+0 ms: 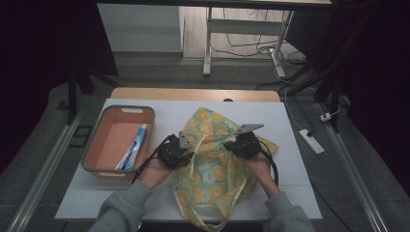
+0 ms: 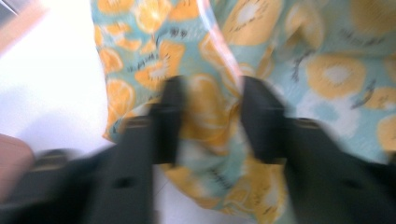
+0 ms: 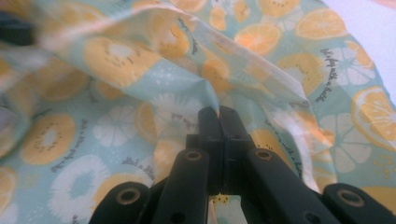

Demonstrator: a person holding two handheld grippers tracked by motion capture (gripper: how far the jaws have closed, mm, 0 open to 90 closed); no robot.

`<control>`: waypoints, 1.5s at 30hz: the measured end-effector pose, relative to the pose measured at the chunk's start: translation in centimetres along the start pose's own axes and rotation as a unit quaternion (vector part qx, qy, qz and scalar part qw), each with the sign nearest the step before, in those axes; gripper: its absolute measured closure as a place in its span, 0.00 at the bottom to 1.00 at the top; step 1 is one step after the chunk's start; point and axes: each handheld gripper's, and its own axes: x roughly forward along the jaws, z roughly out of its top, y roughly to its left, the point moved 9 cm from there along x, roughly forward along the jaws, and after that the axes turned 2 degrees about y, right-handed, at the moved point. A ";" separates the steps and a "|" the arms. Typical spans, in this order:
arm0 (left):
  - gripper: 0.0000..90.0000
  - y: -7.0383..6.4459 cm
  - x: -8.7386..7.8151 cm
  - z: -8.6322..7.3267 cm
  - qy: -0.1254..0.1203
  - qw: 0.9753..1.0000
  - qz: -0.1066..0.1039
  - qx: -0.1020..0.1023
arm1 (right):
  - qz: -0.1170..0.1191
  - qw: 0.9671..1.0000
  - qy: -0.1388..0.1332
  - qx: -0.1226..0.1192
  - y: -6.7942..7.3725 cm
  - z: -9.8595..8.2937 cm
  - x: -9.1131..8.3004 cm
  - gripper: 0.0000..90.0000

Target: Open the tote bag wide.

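A tote bag (image 1: pixel 212 169) of light blue cloth printed with orange citrus slices lies crumpled in the middle of the white table (image 1: pixel 270 121). My left gripper (image 1: pixel 180 149) is at the bag's left edge. In the blurred left gripper view its jaws stand apart around a bunched fold of the bag (image 2: pixel 327 70), so the left gripper (image 2: pixel 215 119) is open. My right gripper (image 1: pixel 241 144) is at the bag's upper right part. In the right gripper view, the right gripper (image 3: pixel 218 112) is shut on a raised fold of the bag (image 3: pixel 116 60).
An orange basket (image 1: pixel 121 110) stands at the table's left with a white and blue toothpaste tube (image 1: pixel 133 147) inside it. The bag's handle loop (image 1: pixel 212 224) hangs over the front edge. A power strip (image 1: pixel 312 141) and cables lie on the floor to the right.
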 end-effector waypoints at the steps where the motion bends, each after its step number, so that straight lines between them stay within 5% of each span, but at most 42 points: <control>1: 0.76 0.1 0.3 -0.2 0.007 1.000 -0.011 -0.004 | 0.000 1.000 0.000 0.000 0.0 0.0 0.0 1.00; 2: 0.90 0.3 0.4 -0.4 0.012 1.000 -0.015 -0.004 | 0.001 1.000 -0.006 0.001 0.0 0.0 -0.4 1.00; 6: 0.98 0.9 0.3 -0.9 0.017 1.000 -0.024 -0.007 | 0.006 1.000 -0.019 0.004 0.0 -0.1 -1.3 1.00; 14: 0.99 3.7 -1.1 -0.5 -0.008 0.998 -0.043 -0.046 | 0.013 0.999 -0.039 0.011 -0.7 -0.1 -2.4 1.00; 18: 0.99 4.7 -0.4 -0.2 0.005 0.998 -0.043 -0.055 | 0.002 1.000 -0.030 0.002 -1.1 -0.1 -1.8 1.00; 27: 0.99 5.1 2.4 -0.6 0.049 0.996 -0.051 -0.061 | 0.002 1.000 0.013 0.029 -2.3 -2.0 1.3 1.00; 39: 0.97 5.1 2.0 0.2 0.043 0.996 -0.046 -0.065 | 0.000 0.999 0.011 0.042 -2.6 -2.4 1.8 1.00; 41: 0.85 5.4 2.2 0.2 0.042 0.996 -0.033 -0.076 | -0.003 0.999 0.009 0.040 -2.5 -2.3 1.7 1.00; 42: 0.71 5.6 2.2 0.3 0.038 0.996 -0.028 -0.082 | -0.001 0.999 0.007 0.040 -2.4 -2.2 1.6 1.00; 43: 0.46 5.7 2.0 0.4 0.030 0.996 -0.020 -0.087 | 0.002 0.999 0.001 0.037 -2.2 -2.0 1.4 1.00; 45: 0.42 5.6 1.1 0.8 0.008 0.995 -0.033 -0.094 | 0.003 0.999 -0.001 0.037 -2.2 -2.0 1.3 1.00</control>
